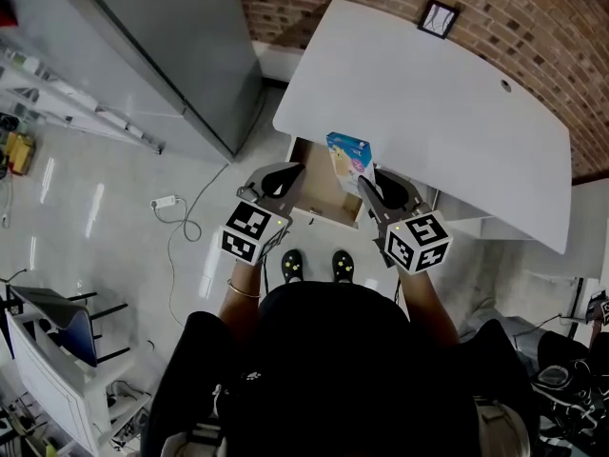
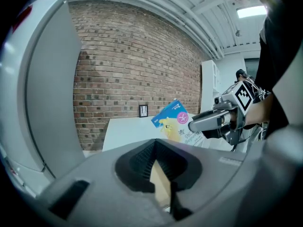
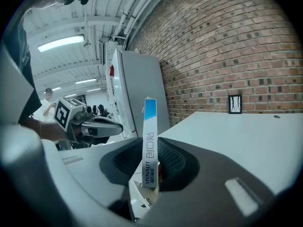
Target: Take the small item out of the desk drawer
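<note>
My right gripper (image 1: 369, 187) has its jaws clamped on the small box (image 1: 350, 160), a thin blue-and-yellow carton. It stands upright between the pads, with its narrow edge facing that gripper's camera. I hold it above the open drawer (image 1: 319, 196), right at the front edge of the white desk (image 1: 438, 112). My left gripper (image 1: 284, 177) hovers at the drawer's left side, jaws closed together on nothing. A brick wall (image 1: 533, 17) runs behind the desk, and a grey cabinet (image 1: 171, 46) stands to the left.
</note>
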